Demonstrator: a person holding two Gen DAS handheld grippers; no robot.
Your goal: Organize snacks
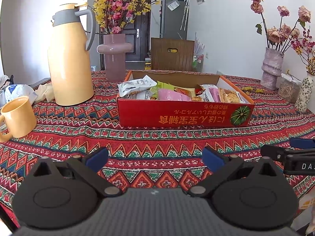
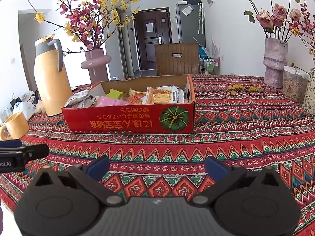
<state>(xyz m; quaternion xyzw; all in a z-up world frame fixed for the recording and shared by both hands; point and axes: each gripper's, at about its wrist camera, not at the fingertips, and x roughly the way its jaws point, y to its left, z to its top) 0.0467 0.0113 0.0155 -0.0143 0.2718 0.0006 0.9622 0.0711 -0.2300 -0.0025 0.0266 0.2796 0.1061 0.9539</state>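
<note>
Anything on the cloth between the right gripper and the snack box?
Nothing: only bare patterned tablecloth lies between the open right gripper and the red snack box, seen in the right wrist view.

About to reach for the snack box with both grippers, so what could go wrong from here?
1. Snack packets are heaped above the red box's rim at its left end; a careless grab may spill them.
2. The yellow thermos and pink vase stand close to the box's left; the open left gripper could knock them.
3. The yellow mug sits near the table edge; the open right gripper has clearer space.
</note>
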